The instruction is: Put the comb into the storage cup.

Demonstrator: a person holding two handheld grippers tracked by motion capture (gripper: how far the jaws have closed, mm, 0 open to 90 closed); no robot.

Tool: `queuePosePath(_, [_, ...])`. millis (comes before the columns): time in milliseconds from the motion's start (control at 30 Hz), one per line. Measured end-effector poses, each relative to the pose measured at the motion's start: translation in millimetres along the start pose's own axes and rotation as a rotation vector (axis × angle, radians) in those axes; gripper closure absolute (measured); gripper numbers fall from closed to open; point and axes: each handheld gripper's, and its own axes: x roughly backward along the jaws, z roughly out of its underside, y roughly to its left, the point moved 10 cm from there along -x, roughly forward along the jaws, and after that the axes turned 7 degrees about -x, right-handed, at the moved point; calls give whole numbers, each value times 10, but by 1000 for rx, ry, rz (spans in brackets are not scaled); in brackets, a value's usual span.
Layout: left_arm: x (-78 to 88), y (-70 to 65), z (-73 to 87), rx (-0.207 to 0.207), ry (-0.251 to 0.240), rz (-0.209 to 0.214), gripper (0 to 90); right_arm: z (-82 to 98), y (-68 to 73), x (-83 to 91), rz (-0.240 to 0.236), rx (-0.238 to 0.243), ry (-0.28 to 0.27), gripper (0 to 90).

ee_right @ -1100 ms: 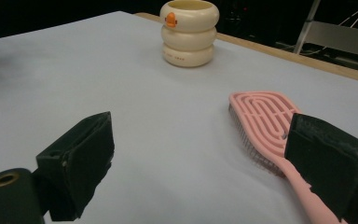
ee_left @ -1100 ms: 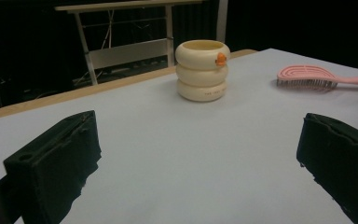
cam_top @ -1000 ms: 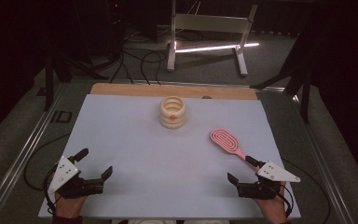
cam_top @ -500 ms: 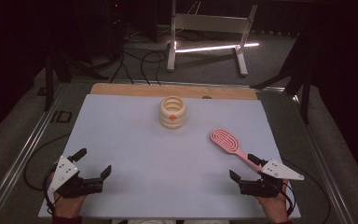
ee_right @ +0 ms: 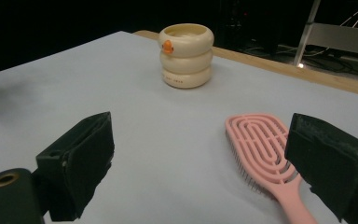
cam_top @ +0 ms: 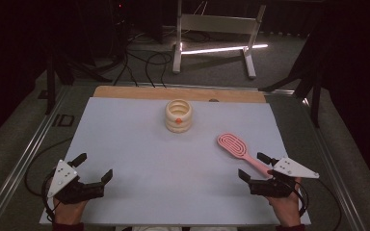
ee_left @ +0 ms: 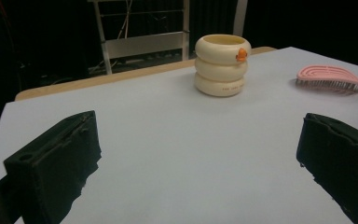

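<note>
The right gripper (cam_top: 256,167) sits at the near right part of the white table (cam_top: 139,149), held in a hand (cam_top: 285,207) that enters from the bottom edge of the high view. Its jaws stand wide apart and clamp nothing. The pink hairbrush (cam_top: 241,151) lies flat on the table just ahead of this gripper, bristles down, head pointing toward the far side and handle pointing back toward the gripper. In the right gripper view, the hairbrush (ee_right: 265,156) lies between the two jaws, closer to the jaw at the right of that view, which overlaps the handle in the picture; whether the two touch cannot be told.

The left gripper (cam_top: 92,167) sits at the near left part of the table, well apart from the hairbrush. Its jaws are also spread wide, with bare table between them.

A cream cup (cam_top: 178,115) made of three stacked rings stands upright near the far middle of the table, with a small orange mark on its side. It is well apart from both grippers and from the hairbrush.
</note>
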Motion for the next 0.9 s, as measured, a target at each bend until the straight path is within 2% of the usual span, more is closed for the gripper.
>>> queuePosePath(133, [-8,3,18,0,5,-5,2,-48,6,-45,2,7,24,75])
queuePosePath(267, [-9,1,22,-2,8,-6,2,-87,25,-94,8,43,49,74])
queuePosePath(700, [-19,-16,28,-6,13,-2,2,-311,-79,-97,52,48,45,74])
queuePosePath(900, [-21,-9,35,0,13,-3,2,-383,-115,-105,56,47,42,74])
